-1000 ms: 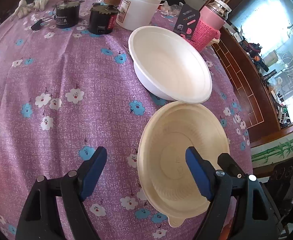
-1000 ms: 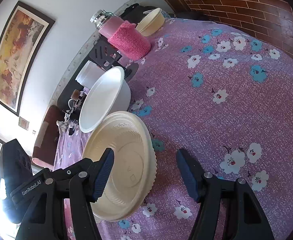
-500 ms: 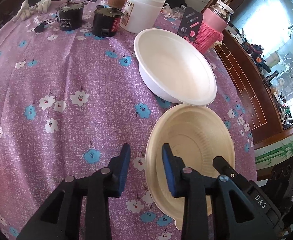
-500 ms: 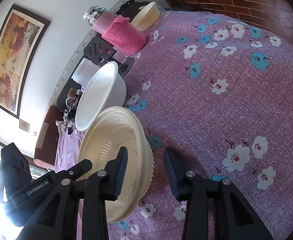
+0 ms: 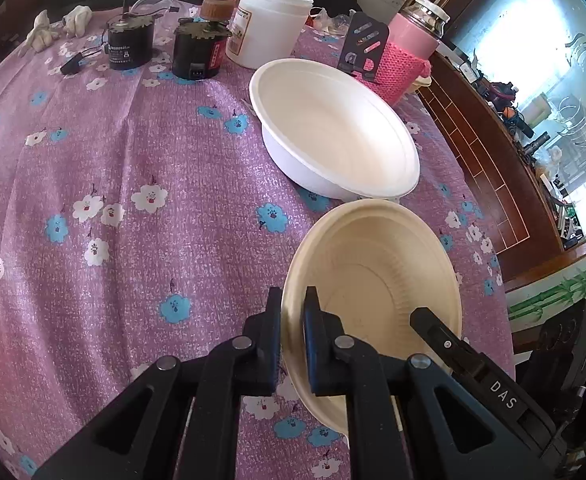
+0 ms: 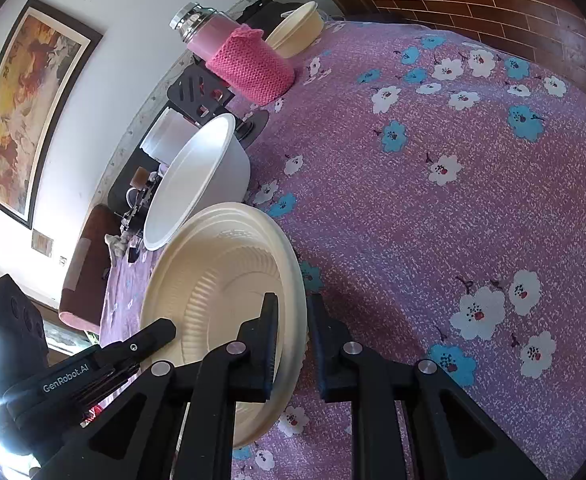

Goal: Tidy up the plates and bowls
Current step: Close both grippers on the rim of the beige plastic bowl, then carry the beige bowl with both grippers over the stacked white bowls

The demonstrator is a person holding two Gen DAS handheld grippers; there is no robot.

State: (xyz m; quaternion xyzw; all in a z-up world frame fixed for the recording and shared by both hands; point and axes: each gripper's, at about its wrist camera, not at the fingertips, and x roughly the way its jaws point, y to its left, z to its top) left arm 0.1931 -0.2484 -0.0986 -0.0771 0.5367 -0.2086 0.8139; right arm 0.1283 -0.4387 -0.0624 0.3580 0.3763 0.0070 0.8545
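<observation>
A cream ribbed bowl [image 5: 373, 272] sits on the purple flowered tablecloth [image 5: 133, 160], just in front of a larger white bowl [image 5: 333, 128]. My left gripper [image 5: 293, 292] is shut on the cream bowl's left rim, one finger inside and one outside. In the right wrist view my right gripper [image 6: 293, 300] straddles the opposite rim of the cream bowl [image 6: 221, 264]; its jaws are closing and both pads touch the rim. The white bowl [image 6: 197, 184] stands behind. Each gripper's finger shows in the other's view.
Along the table's far side stand a pink bottle in a knitted sleeve [image 5: 409, 56], a white jar [image 5: 269, 28], a black stand [image 5: 363, 46] and two black motors [image 5: 201, 52]. Another cream bowl [image 6: 297, 30] sits behind the bottle. The table edge runs close on the right.
Both grippers went from wide open around the cream bowl's opposite rims to closed on them. Neither hand shifted; the bowl stayed on the cloth.
</observation>
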